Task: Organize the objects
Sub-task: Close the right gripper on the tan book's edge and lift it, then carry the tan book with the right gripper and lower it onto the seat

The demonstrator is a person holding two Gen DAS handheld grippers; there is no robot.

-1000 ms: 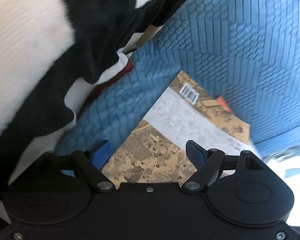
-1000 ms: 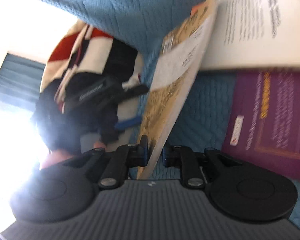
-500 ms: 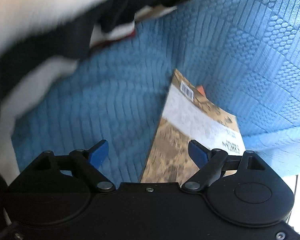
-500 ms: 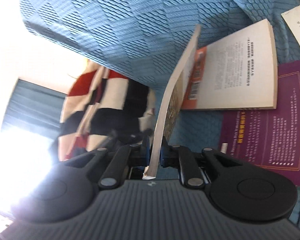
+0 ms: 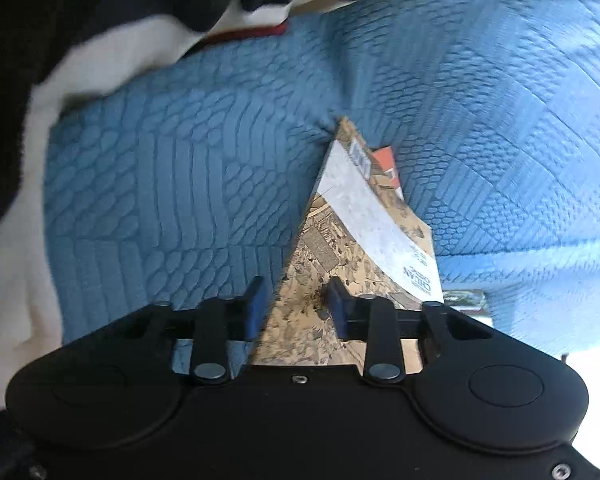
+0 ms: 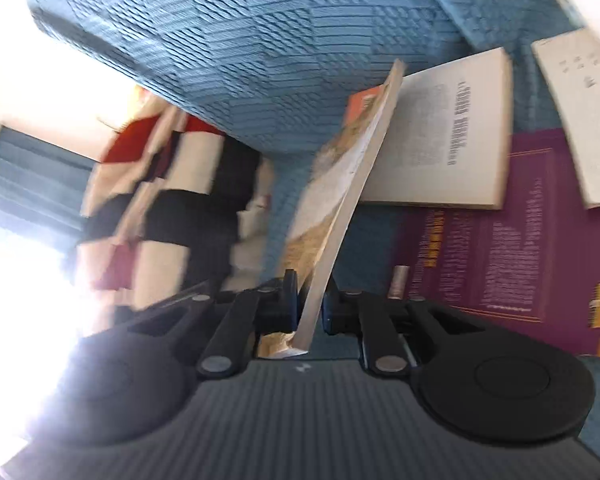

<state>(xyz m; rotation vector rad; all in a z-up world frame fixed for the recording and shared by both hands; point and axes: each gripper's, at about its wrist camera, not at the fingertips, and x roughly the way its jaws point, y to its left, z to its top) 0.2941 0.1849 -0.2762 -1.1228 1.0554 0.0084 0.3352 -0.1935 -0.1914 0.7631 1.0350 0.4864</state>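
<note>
The right gripper (image 6: 309, 306) has its fingers drawn narrow and pinching the lower edge of a thin paperback book (image 6: 342, 188) with a tan illustrated cover, holding it on edge and tilted, its far corner up against the blue quilted sofa cushion (image 6: 260, 48).

In the left wrist view the left gripper (image 5: 293, 305) straddles the same book (image 5: 340, 248). Its fingers (image 5: 255, 307) have just been closing around the cover and now stand narrow with the book between them. The right pad sits against the printed face; the left pad is just beside the book's edge, and whether it presses cannot be told.

To the right of the held book, three more books lie flat on the blue seat: a cream one (image 6: 448, 132) just beside it, a purple one (image 6: 500, 248) nearer, and a white one (image 6: 580, 112) overlapping the purple. To the left, a red, white and black blanket (image 6: 172, 200) lies bunched. Between blanket and book is a strip of bare blue fabric.
</note>
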